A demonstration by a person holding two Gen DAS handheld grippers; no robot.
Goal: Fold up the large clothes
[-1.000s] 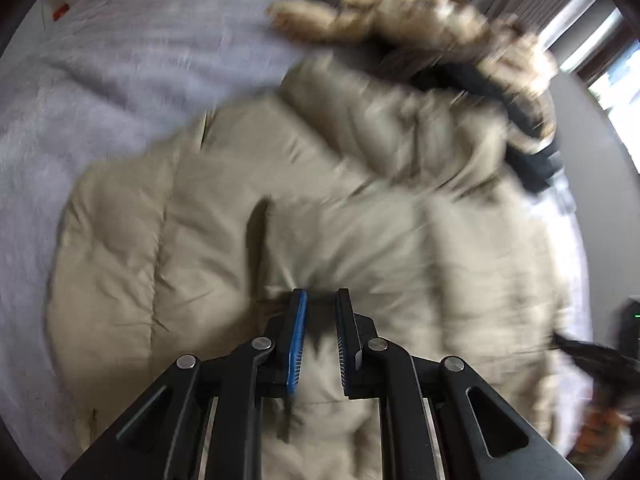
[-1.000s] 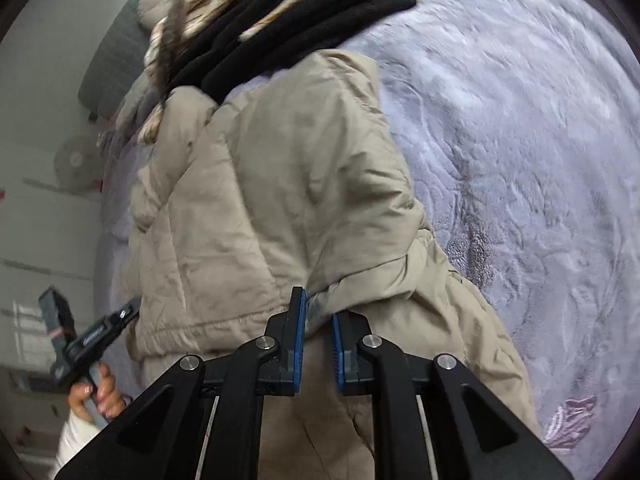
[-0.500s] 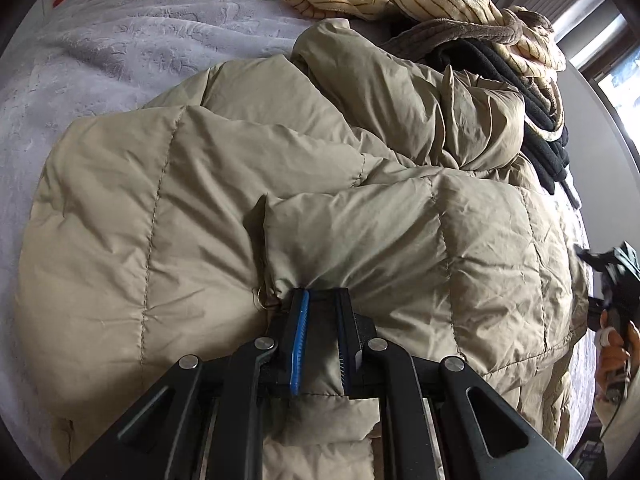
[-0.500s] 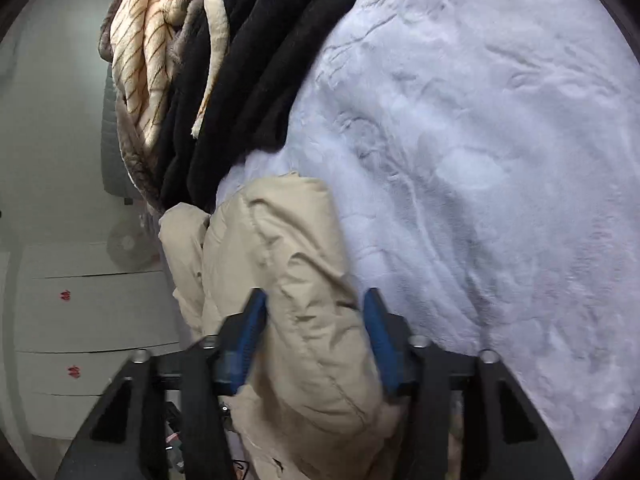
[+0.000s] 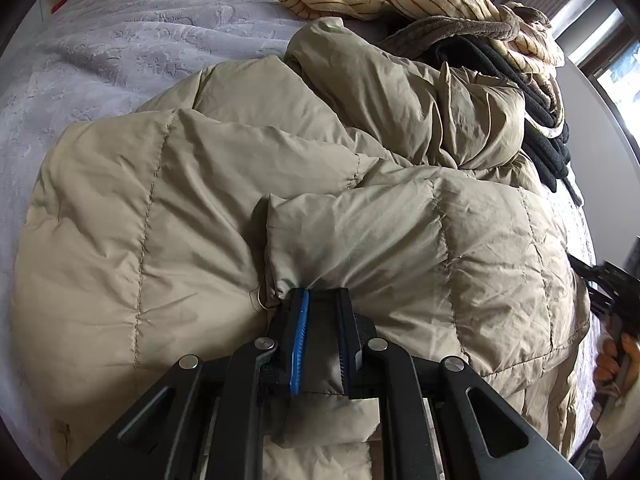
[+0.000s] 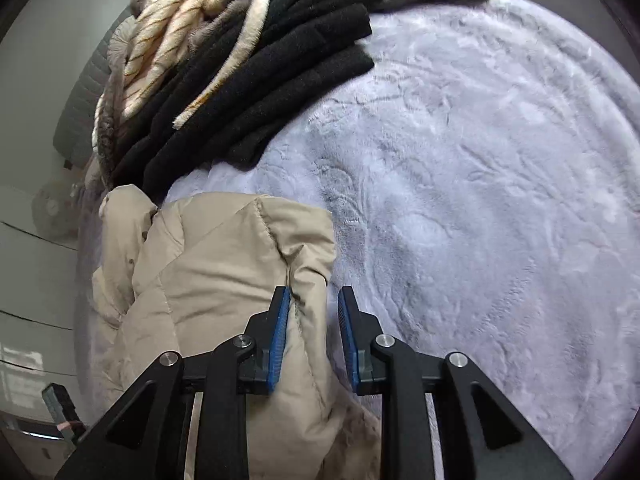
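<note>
A beige quilted puffer jacket (image 5: 224,200) lies bunched on a grey plush bedspread (image 5: 120,40). My left gripper (image 5: 320,300) is shut on a fold of the jacket's hem, with cloth pinched between the blue pads. In the right wrist view the jacket (image 6: 224,264) lies at lower left. My right gripper (image 6: 314,300) is open, and an edge of the jacket sits loosely between its fingers, ungripped. The right gripper also shows at the right edge of the left wrist view (image 5: 612,280).
A pile of black and cream striped fleece clothes (image 5: 460,12) lies just beyond the jacket, also in the right wrist view (image 6: 248,72). The grey bedspread (image 6: 480,200) spreads wide to the right. A window (image 5: 616,64) and a wall stand past the bed.
My right gripper opened and let go of the jacket, then swung over toward the bedspread. My left gripper kept its hold on the hem and lowered the jacket onto the bed.
</note>
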